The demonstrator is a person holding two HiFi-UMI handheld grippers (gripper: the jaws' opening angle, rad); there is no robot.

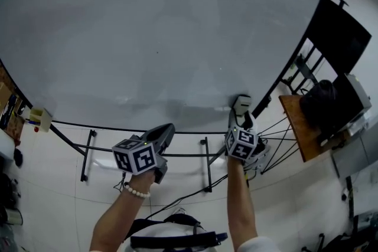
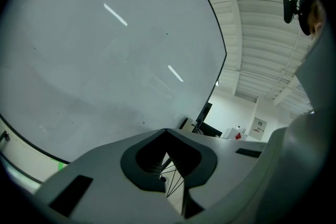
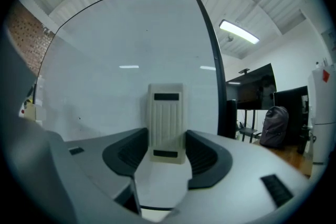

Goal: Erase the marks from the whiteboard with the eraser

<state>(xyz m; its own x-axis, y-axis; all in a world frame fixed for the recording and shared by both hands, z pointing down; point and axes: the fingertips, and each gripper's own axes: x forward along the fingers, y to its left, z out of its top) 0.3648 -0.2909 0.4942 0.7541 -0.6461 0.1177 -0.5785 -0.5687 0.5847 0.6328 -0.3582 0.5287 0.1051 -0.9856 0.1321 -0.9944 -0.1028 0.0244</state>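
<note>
Right gripper (image 3: 167,139) has the eraser pressed flat on the board, low down in the right corner

The cream rectangular plastic eraser (image 3: 167,118) sits upright between the right gripper's jaws, which are clamped on its lower half. Its ribbed back faces the camera, with a dark slot at each end. In the head view it's touching the big black-framed whiteboard (image 1: 165,38) just above the bottom edge, near the right side of the frame. The board looks pale grey-white, with a faint smeary haze along the lower strip and a few tiny dark specks. The left gripper (image 2: 167,132) is pinched closed on nothing, tips meeting, held below the board's bottom edge and apart from it. A black backpack (image 1: 319,100) sits on a wooden counter (image 1: 295,127) off to the right.
</note>
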